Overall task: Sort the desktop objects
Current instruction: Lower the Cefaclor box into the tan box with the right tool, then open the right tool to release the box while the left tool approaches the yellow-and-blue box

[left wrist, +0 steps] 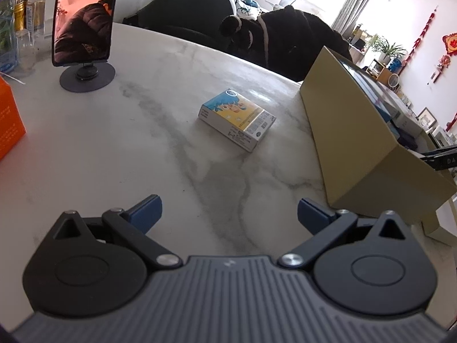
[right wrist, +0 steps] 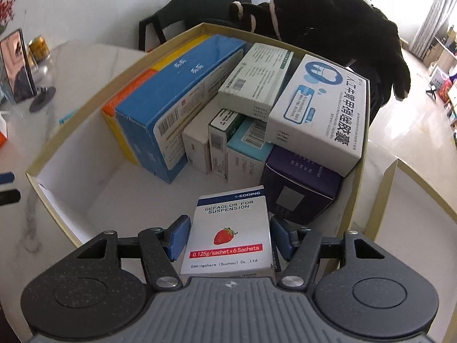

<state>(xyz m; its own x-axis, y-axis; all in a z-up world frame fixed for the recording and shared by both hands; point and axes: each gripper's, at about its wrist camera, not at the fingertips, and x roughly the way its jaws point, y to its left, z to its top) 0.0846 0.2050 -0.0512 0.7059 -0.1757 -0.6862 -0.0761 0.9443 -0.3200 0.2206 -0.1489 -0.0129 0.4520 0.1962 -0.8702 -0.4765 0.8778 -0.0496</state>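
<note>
A small blue-and-yellow carton lay flat on the marble worktop, well in from its far edge and apart from the tan storage box at the right. A white Cefaclor carton with a strawberry picture stood upright over that box's open near end. Further cartons were stacked against the box's far wall.

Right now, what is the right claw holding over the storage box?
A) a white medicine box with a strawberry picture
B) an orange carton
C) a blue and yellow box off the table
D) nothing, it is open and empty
A: the right claw has its blue pads against both sides of the white medicine box with a strawberry picture, above the storage box.
</note>
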